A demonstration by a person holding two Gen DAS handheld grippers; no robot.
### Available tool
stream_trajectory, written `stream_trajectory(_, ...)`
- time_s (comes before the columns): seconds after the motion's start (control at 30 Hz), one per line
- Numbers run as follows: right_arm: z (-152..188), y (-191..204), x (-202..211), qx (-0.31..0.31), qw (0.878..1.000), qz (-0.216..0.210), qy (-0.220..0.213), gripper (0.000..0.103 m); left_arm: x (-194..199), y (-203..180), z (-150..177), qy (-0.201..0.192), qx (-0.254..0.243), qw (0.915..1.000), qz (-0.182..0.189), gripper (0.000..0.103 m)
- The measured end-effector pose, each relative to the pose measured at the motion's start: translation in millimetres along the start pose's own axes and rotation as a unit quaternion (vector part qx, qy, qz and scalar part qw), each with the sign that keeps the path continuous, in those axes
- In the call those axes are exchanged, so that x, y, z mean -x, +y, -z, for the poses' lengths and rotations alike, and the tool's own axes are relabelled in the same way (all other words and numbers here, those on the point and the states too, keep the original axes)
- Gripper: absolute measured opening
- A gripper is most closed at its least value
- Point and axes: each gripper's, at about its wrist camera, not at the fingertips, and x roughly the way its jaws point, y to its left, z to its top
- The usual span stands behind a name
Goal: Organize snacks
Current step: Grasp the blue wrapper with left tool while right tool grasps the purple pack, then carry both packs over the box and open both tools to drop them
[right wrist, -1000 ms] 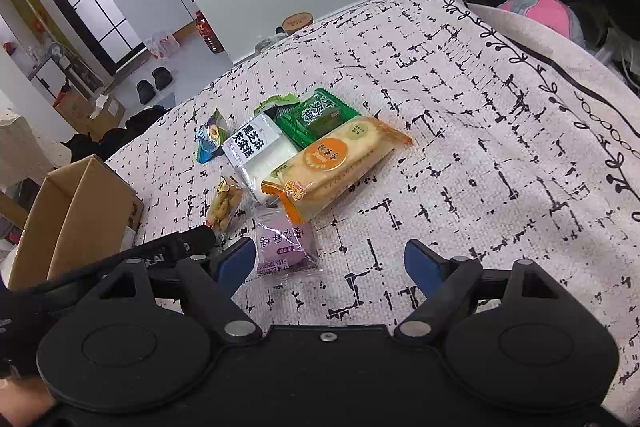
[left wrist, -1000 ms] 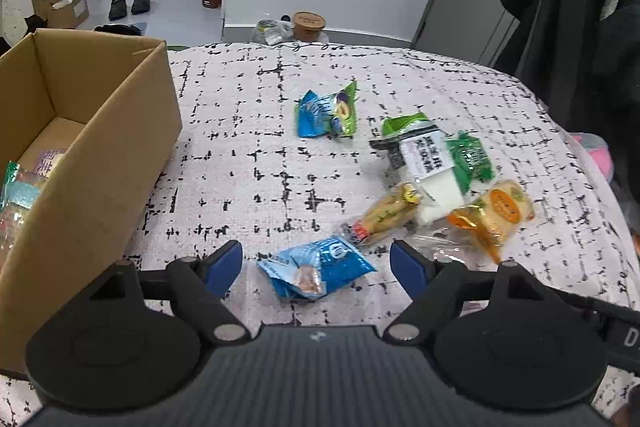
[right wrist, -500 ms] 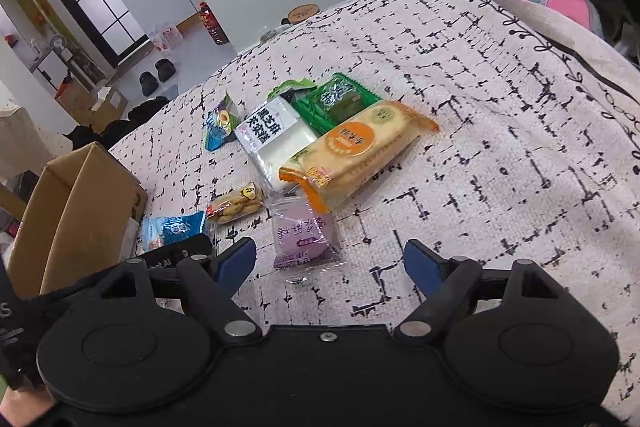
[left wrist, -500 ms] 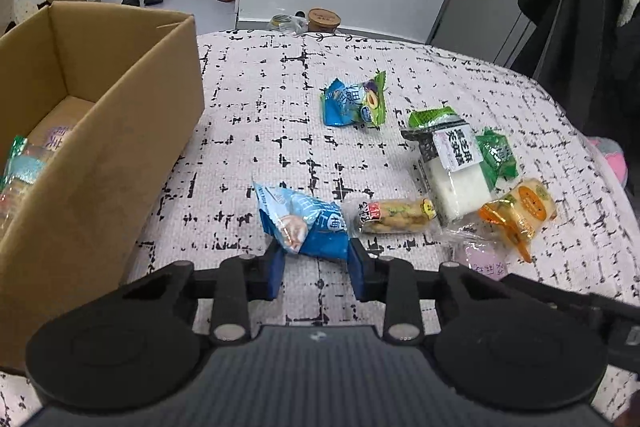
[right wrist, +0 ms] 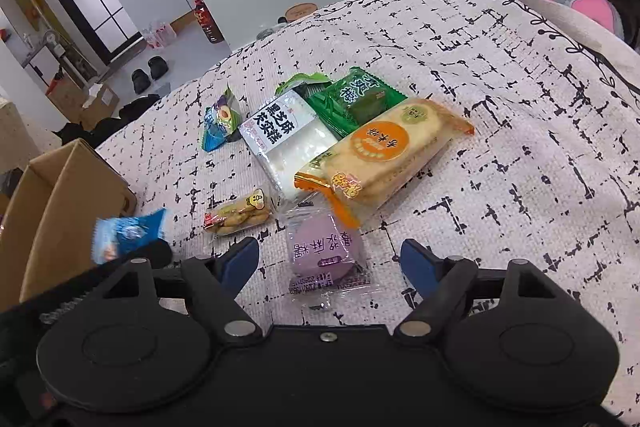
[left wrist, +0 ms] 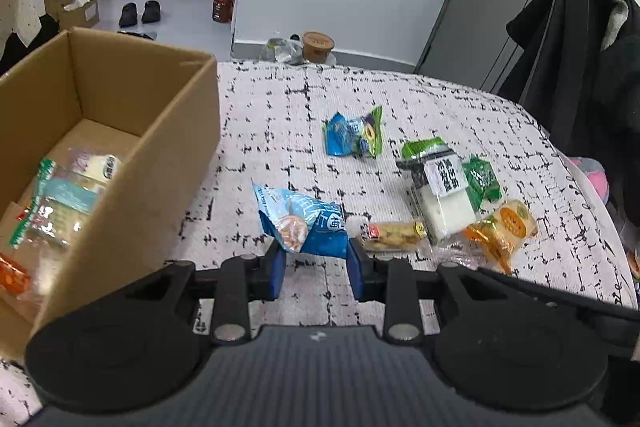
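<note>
My left gripper [left wrist: 316,263] is shut on a blue snack packet [left wrist: 304,223], held just above the patterned tablecloth [left wrist: 280,131] beside the open cardboard box [left wrist: 172,163]. The right wrist view shows that same blue packet [right wrist: 128,235] raised at the left, next to the box [right wrist: 68,207]. My right gripper [right wrist: 330,265] straddles a purple cake packet [right wrist: 320,243]. Its jaws are closing a little, and the pads stand clear of the packet on both sides.
Several packets lie inside the box [left wrist: 60,203]. On the cloth lie a small biscuit pack [left wrist: 394,235], a white cake [left wrist: 444,195], a green packet [left wrist: 482,179], an orange cracker pack [left wrist: 504,227] and a blue-green packet [left wrist: 354,135]. Coats [left wrist: 580,67] hang at right.
The left gripper closed on the blue packet and lifted it off the cloth, and the box now looms closer. The right gripper moved forward until the purple packet lay between its fingers.
</note>
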Motion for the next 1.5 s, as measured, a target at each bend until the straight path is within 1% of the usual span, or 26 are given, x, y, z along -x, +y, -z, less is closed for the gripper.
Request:
stream_trajectory(0.07, 1.3, 4.5, -1.7, 0.009, 1.0, 0.01, -0.003, 0.076, 3.1, 1.8, -1.3, -0.004, 0.001, 1.0, 0.001, 0.031)
stream_trajectory(0.1, 1.7, 7.0, -2.7, 0.017, 1.0, 0.016, -0.003, 0.07, 3.8, 2.6, -1.9, -0.005, 0.002, 1.0, 0.001, 0.031)
stream_trajectory(0.13, 2.2, 10.0, -3.8, 0.026, 0.999, 0.026, -0.002, 0.059, 4.3, 3.5, -2.4, -0.006, 0.003, 1.0, 0.001, 0.031)
stream_trajectory(0.17, 2.3, 12.7, -4.8, 0.035, 0.999, 0.04, -0.002, 0.051, 4.7, 4.8, -2.8, -0.006, 0.004, 1.0, 0.0, 0.031)
stream_trajectory(0.2, 2.2, 14.9, -4.8, 0.043, 0.998, 0.049, 0.0, 0.036, 5.1, 5.5, -3.2, -0.007, 0.004, 1.0, -0.001, 0.031)
stream_trajectory(0.23, 1.8, 16.7, -4.5, 0.049, 0.998, 0.051, 0.002, 0.035, 5.9, 5.9, -3.6, -0.007, 0.004, 1.0, -0.001, 0.031)
stream_trajectory(0.3, 0.3, 19.6, -2.7, 0.052, 0.997, 0.052, 0.009, 0.033, 8.8, 6.1, -4.3, -0.013, -0.002, 0.9999, -0.002, 0.031)
stream_trajectory(0.37, -0.6, 19.3, 1.8, 0.039, 0.998, 0.046, 0.011, 0.032, 13.2, 6.7, -5.7, -0.023, -0.009, 0.9997, -0.005, 0.031)
stream_trajectory(0.63, -5.1, 35.8, 28.7, 0.023, 0.999, 0.024, -0.016, 0.032, 38.0, 12.8, -14.9, -0.045, -0.012, 0.9989, 0.003, 0.031)
stream_trajectory(0.9, -14.0, 59.1, 51.7, 0.023, 0.999, 0.001, -0.046, 0.032, 64.0, 19.7, -26.3, -0.073, -0.02, 0.997, 0.014, 0.031)
stream_trajectory(1.17, -16.1, 82.0, 63.4, 0.03, 0.998, -0.014, -0.062, 0.032, 71.3, 38.7, -29.7, -0.076, 0.002, 0.997, 0.01, 0.031)
stream_trajectory(1.27, -15.1, 89.6, 64.2, 0.031, 0.997, -0.021, -0.062, 0.032, 78.1, 48.7, -32.1, -0.083, 0.008, 0.9965, 0.009, 0.031)
stream_trajectory(1.5, -12.0, 114.3, 61.9, 0.039, 0.996, -0.042, -0.062, 0.032, 84.0, 70.2, -36.0, -0.082, 0.016, 0.9965, 0.003, 0.031)
